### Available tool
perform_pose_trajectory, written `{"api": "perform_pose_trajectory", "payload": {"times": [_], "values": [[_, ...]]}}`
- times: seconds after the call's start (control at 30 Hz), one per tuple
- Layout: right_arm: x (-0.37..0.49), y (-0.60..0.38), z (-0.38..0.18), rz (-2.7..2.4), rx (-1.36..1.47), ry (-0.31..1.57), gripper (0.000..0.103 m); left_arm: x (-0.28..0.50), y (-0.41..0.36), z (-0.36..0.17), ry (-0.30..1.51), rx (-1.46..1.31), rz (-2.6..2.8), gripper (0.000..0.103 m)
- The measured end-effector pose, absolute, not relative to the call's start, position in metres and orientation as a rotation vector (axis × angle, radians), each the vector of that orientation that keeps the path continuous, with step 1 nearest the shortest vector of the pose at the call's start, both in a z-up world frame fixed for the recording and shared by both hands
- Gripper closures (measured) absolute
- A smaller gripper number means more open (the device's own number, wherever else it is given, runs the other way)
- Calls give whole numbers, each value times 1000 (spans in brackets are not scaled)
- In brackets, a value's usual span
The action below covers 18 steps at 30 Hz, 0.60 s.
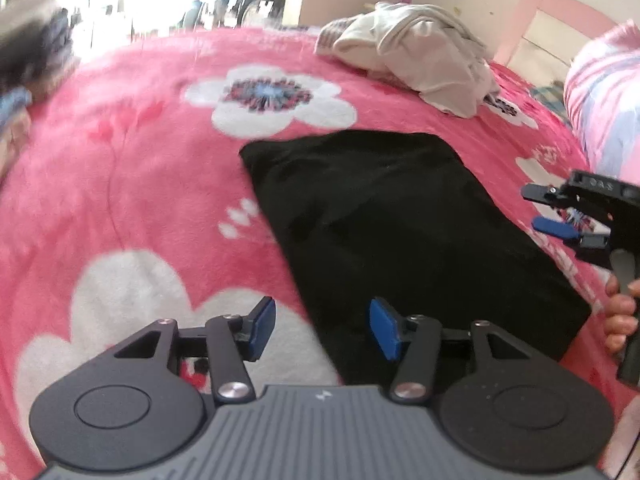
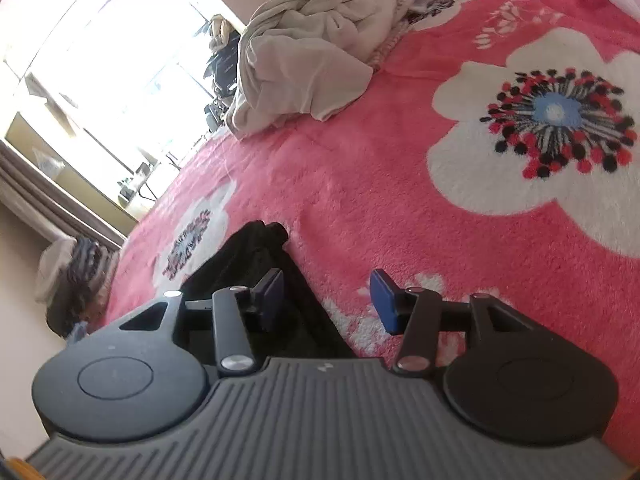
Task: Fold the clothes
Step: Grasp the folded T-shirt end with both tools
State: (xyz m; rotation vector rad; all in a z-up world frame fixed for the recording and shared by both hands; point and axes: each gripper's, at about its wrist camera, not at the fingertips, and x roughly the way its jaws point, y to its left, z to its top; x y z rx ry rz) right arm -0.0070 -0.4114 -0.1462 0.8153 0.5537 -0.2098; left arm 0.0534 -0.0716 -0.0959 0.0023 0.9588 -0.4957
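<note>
My left gripper stands about half open, with nothing between its blue pads. It hangs over the near left edge of the black garment, and I cannot tell if the right pad touches the cloth. My right gripper is also about half open and holds nothing; its pads are apart above the pink blanket, with the edge of the black garment under its left finger.

Only the left wrist view shows the whole garment: it lies flat on the bed as a folded dark rectangle, and beside its right edge I see my right gripper from the side, with my hand on the handle. The right wrist view shows just one corner of the garment. Both views show the crumpled pile of pale clothes further back on the blanket. The right wrist view alone shows the bright window.
</note>
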Motion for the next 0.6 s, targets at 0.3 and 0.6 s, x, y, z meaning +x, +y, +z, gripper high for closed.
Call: {"api": "perform_pose_trajectory", "payload": {"times": [0.3, 0.6], "values": [[-6, -419, -153, -156, 896, 571, 45, 74, -45, -118, 1030, -226, -586, 49], [2, -432, -169, -83, 983, 616, 39, 103, -44, -132, 1026, -327, -646, 49]]}}
